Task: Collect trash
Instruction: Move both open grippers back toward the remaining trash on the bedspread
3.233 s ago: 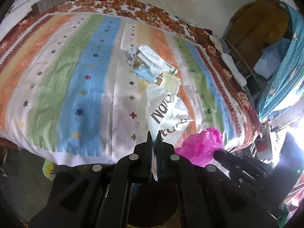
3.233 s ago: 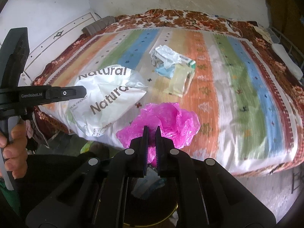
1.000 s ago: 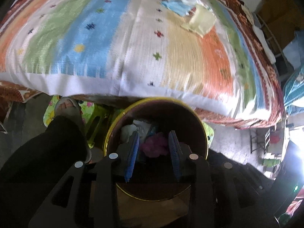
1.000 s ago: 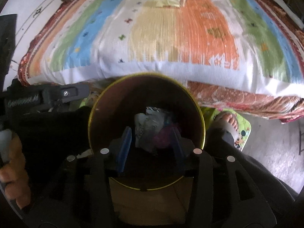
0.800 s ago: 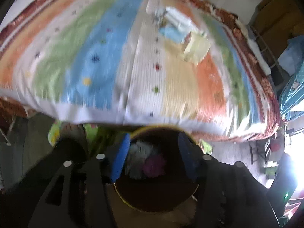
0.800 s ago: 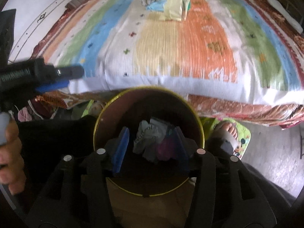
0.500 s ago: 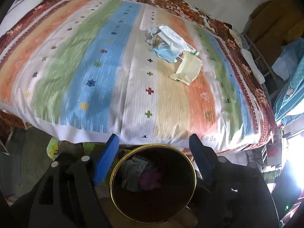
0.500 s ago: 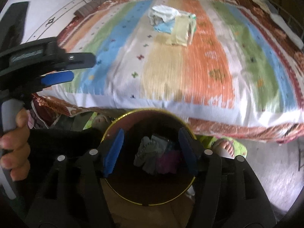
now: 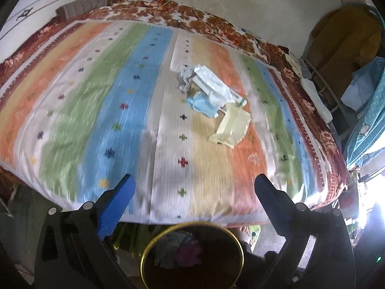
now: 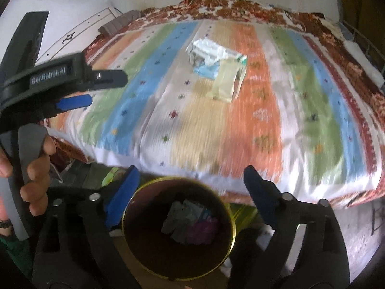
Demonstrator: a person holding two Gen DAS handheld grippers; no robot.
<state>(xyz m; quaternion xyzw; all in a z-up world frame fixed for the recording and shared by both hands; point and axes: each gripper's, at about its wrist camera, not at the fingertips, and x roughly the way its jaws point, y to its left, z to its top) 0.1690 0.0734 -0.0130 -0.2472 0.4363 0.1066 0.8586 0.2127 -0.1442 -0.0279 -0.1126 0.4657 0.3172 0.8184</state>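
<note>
**Trash on a striped bedspread and in a round bin, seen from both wrist cameras**

A small heap of trash (image 9: pixel 207 94) is seen lying near the middle of the striped bedspread (image 9: pixel 79 110). It is made up of crumpled white wrappers, a pale blue piece and, at its nearer edge, a flat pale yellow packet (image 9: pixel 231 127). In the right wrist view the same heap (image 10: pixel 214 55) is shown with the packet (image 10: pixel 226 82) touching its near side.

Below the bed's near edge a round bin (image 9: pixel 144 252) with a yellow rim is placed on the floor. A crumpled white bag (image 10: pixel 180 219) and a pink bag (image 10: pixel 204 228) are seen lying side by side inside it.

The left gripper (image 9: pixel 195 187) is held above the bin with its blue-padded jaws spread wide; they have just been opening, and nothing is held between them. The right gripper (image 10: pixel 190 178) is likewise shown wide apart, just opened and empty, directly over the bin's mouth. At the left of the right wrist view, the left gripper's handle is gripped by a hand (image 10: pixel 31 166).

A floral blanket (image 9: pixel 216 26) is seen under the bedspread along its far edge.
</note>
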